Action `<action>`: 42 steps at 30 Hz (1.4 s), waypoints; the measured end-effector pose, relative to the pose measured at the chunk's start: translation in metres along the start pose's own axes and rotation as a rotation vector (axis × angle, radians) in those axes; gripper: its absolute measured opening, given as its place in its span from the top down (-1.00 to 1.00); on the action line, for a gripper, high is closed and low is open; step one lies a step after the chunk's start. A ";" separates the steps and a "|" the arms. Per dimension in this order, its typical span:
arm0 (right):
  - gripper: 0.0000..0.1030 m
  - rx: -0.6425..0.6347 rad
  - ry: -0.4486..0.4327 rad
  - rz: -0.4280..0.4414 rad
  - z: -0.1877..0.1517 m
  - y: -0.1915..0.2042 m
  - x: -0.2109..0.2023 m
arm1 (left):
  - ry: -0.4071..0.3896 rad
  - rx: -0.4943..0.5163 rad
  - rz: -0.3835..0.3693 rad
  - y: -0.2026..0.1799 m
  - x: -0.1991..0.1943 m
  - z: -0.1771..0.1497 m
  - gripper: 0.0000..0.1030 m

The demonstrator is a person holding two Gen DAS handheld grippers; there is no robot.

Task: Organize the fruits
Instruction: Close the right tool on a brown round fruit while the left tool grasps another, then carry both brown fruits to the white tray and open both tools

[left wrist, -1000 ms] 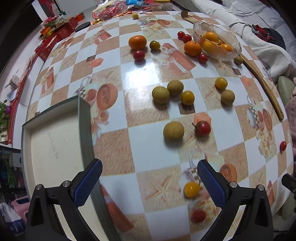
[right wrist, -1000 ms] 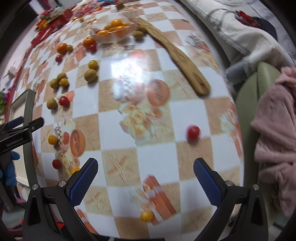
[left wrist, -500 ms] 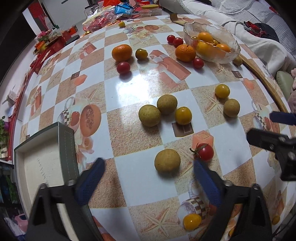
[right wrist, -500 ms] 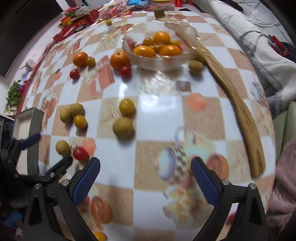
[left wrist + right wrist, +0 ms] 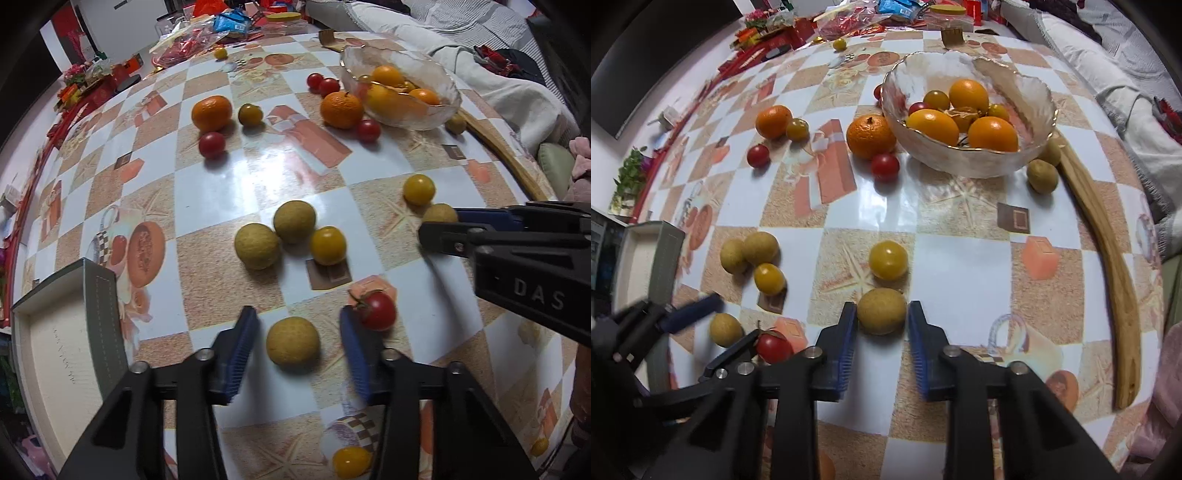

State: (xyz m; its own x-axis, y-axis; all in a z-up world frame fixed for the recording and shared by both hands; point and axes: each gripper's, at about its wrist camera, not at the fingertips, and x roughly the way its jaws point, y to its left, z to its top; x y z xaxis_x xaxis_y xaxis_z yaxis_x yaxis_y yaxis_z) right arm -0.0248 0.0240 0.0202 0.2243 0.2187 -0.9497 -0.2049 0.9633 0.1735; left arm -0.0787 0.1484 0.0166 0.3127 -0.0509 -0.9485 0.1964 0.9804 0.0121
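While both sets of jaws are closing, each gripper straddles one round, dull tan fruit on the checked tablecloth (image 5: 303, 173). The left gripper (image 5: 297, 341) has its tan fruit (image 5: 293, 341) between the pads with gaps either side. The right gripper (image 5: 881, 334) has its pads against the second tan fruit (image 5: 881, 311). "DAS" reads on the right gripper's body in the left view only. Only the right view looks into the glass bowl (image 5: 964, 162), which holds oranges. A red tomato (image 5: 376, 310) lies just beside the left gripper.
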 end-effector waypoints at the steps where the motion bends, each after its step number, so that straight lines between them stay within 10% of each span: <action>1: 0.43 0.004 -0.001 0.005 0.000 -0.001 0.000 | -0.003 0.001 -0.011 -0.001 -0.001 0.000 0.41; 18: 0.43 -0.015 -0.035 0.103 -0.023 0.024 -0.050 | -0.066 -0.187 -0.058 0.046 -0.063 -0.035 0.43; 42: 0.43 -0.446 0.145 0.291 -0.055 0.272 -0.003 | 0.067 -0.537 0.238 0.203 -0.078 -0.197 0.43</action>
State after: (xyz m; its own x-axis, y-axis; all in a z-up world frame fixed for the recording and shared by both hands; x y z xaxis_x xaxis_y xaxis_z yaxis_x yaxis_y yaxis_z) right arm -0.1336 0.2767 0.0553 -0.0292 0.4116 -0.9109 -0.6296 0.7002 0.3366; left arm -0.2462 0.3888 0.0309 0.2281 0.1773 -0.9574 -0.3755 0.9232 0.0816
